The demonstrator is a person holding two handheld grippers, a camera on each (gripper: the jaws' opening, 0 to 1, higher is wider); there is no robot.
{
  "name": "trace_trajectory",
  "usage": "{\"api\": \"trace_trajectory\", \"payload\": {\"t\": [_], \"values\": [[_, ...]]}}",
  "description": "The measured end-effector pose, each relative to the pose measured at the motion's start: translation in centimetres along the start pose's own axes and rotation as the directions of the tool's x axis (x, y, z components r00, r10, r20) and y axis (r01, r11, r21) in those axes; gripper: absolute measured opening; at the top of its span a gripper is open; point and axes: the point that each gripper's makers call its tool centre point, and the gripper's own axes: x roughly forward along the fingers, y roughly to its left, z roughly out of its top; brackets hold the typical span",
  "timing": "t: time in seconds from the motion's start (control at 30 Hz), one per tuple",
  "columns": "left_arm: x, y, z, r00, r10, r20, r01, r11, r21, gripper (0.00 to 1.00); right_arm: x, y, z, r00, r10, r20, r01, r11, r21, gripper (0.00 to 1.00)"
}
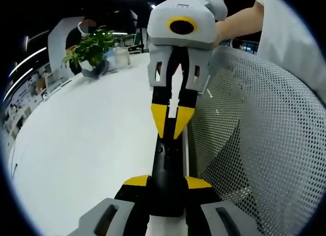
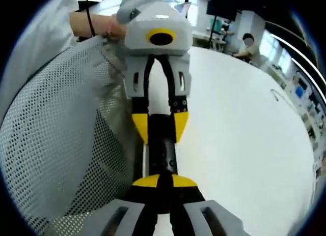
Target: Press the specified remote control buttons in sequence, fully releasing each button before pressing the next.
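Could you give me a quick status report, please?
Left gripper clamped on remote. Right gripper shut, tips down on remote face. Mesh chair back close alongside.

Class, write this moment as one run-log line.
left gripper: shut on remote | right gripper: shut, tips meeting remote's top | surface: white table

Left grey two-jaw gripper with yellow fingertips (image 1: 168, 182): jaws closed on the near end of a slim black remote control (image 1: 166, 162). Right gripper (image 2: 165, 182), same make: faces it, jaws clamped on the opposite end. Bare hand (image 1: 226, 27) behind each body.
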Motion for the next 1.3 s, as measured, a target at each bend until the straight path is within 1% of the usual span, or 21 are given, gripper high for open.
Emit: {"api": "trace_trajectory", "payload": {"t": [0.13, 0.27, 0.3, 0.4, 0.47, 0.5, 0.53, 0.57, 0.63, 0.77, 0.87, 0.93, 1.0, 1.07, 1.13, 1.2, 1.23, 1.27, 1.3], "values": [[0.1, 0.0, 0.0, 1.0, 0.0, 0.002, 0.0, 1.0, 0.0, 0.24, 0.1, 0.2, 0.2, 1.0, 0.003, -0.023, -0.004, 0.999, -0.036, 0.02], [0.1, -0.1, 0.1, 1.0, 0.0, 0.002, 0.0, 1.0, 0.0, 0.24, 0.2, 0.2, 0.2, 0.998, 0.002, -0.067, -0.007, 0.997, -0.077, 0.01], [0.1, -0.1, 0.1, 1.0, 0.0, 0.002, 0.0, 1.0, 0.0, 0.24, 0.2, 0.2, 0.2, 0.998, 0.002, -0.07, -0.008, 0.997, -0.077, 0.01], [0.1, -0.1, 0.1, 1.0, 0.0, 0.002, 0.0, 1.0, 0.0, 0.24, 0.3, 0.1, 0.2, 0.992, 0.005, -0.123, -0.012, 0.998, -0.056, 0.01], [0.1, 0.0, 0.1, 1.0, 0.0, 0.002, 0.0, 1.0, 0.0, 0.24, 0.4, 0.0, 0.1, 0.989, 0.009, -0.146, -0.012, 1.0, -0.02, 0.01], [0.1, 0.0, 0.1, 1.0, 0.0, 0.002, 0.0, 1.0, 0.001, 0.24, 0.4, 0.0, 0.0, 0.99, 0.014, -0.142, -0.009, 0.999, 0.038, 0.0], [0.1, 0.0, 0.1, 1.0, -0.001, 0.002, 0.001, 1.0, 0.001, 0.24, 0.3, 0.0, 0.0, 0.991, 0.019, -0.132, -0.01, 0.997, 0.071, 0.0], [0.1, 0.0, 0.1, 1.0, -0.001, 0.003, 0.001, 1.0, 0.001, 0.24, 0.3, -0.2, -0.1, 0.992, 0.02, -0.127, -0.012, 0.998, 0.058, 0.0], [0.2, 0.0, 0.2, 1.0, -0.002, 0.004, 0.002, 1.0, 0.002, 0.24, 0.3, -0.1, -0.1, 0.993, 0.016, -0.12, -0.007, 0.997, 0.071, 0.01], [0.2, 0.0, 0.2, 1.0, -0.001, 0.004, 0.001, 1.0, 0.001, 0.24, 0.3, 0.0, 0.0, 0.991, -0.009, -0.132, 0.016, 0.999, 0.051, 0.01], [0.2, 0.0, 0.2, 1.0, 0.001, 0.006, -0.001, 1.0, -0.001, 0.24, 0.1, -0.1, -0.1, 0.995, -0.029, -0.091, 0.033, 0.998, 0.052, 0.01], [0.2, 0.1, 0.2, 1.0, 0.002, 0.008, -0.002, 1.0, -0.001, 0.24, 0.0, -0.2, 0.0, 0.998, -0.034, -0.051, 0.038, 0.996, 0.081, 0.01], [0.2, 0.1, 0.2, 1.0, 0.004, 0.01, -0.004, 1.0, -0.001, 0.24, 0.0, -0.3, 0.0, 0.999, -0.035, -0.031, 0.038, 0.995, 0.097, 0.01], [0.2, 0.1, 0.2, 1.0, 0.005, 0.01, -0.005, 1.0, 0.0, 0.24, 0.0, -0.4, 0.1, 0.999, -0.039, -0.017, 0.041, 0.993, 0.109, 0.01], [0.2, 0.1, 0.2, 1.0, 0.005, 0.01, -0.005, 1.0, 0.0, 0.24, 0.0, -0.3, 0.1, 0.999, -0.044, -0.014, 0.045, 0.995, 0.088, 0.0], [0.2, 0.1, 0.2, 1.0, 0.005, 0.01, -0.005, 1.0, 0.001, 0.24, 0.1, -0.1, 0.3, 0.998, -0.055, -0.017, 0.055, 0.997, 0.049, 0.0], [0.2, 0.1, 0.3, 1.0, 0.006, 0.01, -0.006, 1.0, 0.001, 0.24, 0.1, -0.1, 0.4, 0.999, -0.052, -0.013, 0.052, 0.998, 0.047, 0.0], [0.2, 0.1, 0.2, 1.0, 0.007, 0.01, -0.007, 1.0, 0.001, 0.24, 0.2, 0.1, 0.6, 0.999, -0.04, -0.006, 0.041, 0.998, 0.055, 0.0], [0.3, 0.1, 0.2, 1.0, 0.008, 0.01, -0.008, 1.0, 0.002, 0.24, 0.1, 0.2, 1.0, 0.999, -0.036, 0.007, 0.035, 0.996, 0.082, 0.0]]}}
